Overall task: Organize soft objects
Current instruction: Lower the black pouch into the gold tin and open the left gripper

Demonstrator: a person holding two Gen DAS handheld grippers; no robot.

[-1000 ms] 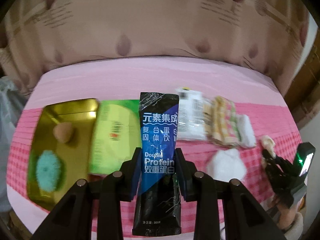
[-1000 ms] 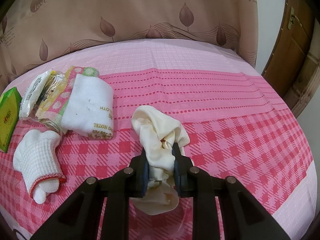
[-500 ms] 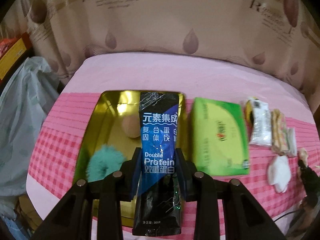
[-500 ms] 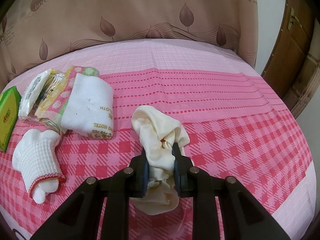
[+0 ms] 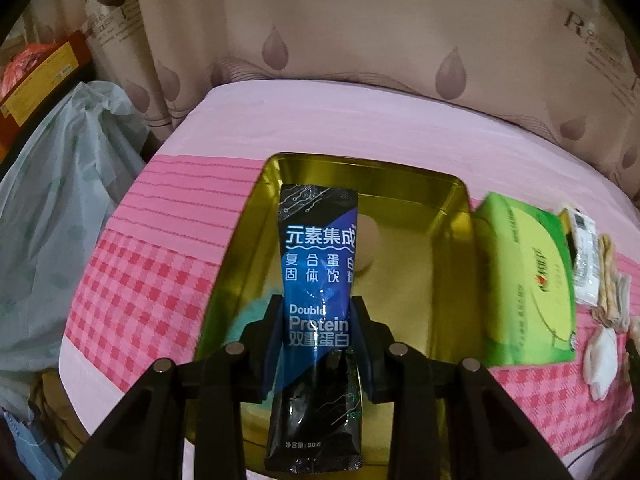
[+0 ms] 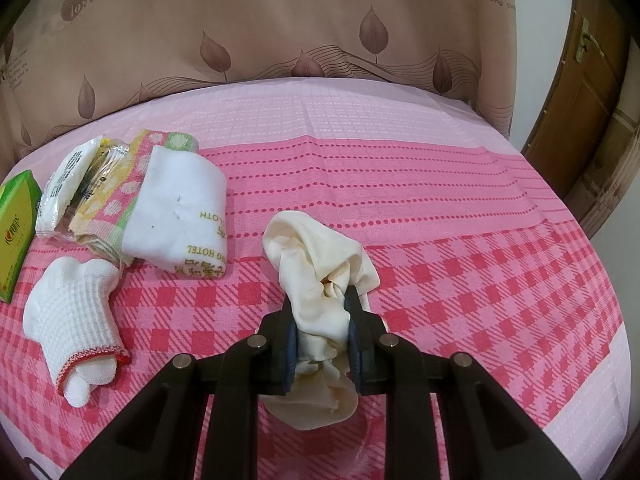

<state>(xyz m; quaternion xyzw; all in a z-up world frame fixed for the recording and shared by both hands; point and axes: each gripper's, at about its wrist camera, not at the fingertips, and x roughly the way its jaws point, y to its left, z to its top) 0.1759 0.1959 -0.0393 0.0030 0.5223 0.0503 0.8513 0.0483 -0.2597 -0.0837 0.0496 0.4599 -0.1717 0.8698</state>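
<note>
The left gripper (image 5: 317,320) clamps a blue-and-black protein sachet (image 5: 318,276) upright over the gold tin tray (image 5: 448,216), inside its rims, with a green tissue pack (image 5: 528,284) just beside the tray's right wall. The right gripper (image 6: 322,320) pinches a cream cloth (image 6: 320,264) on the pink checked tablecloth (image 6: 480,280); open cloth lies to its right, while a white hotel towel (image 6: 180,208) and white knitted glove (image 6: 72,312) lie to the left.

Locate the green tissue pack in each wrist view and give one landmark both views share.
Left wrist: the green tissue pack lies at the right, just beside the gold tray.
Right wrist: only a corner of it shows at the far left edge.
Shared landmark: the white knit glove, near the pack in both views.
</note>
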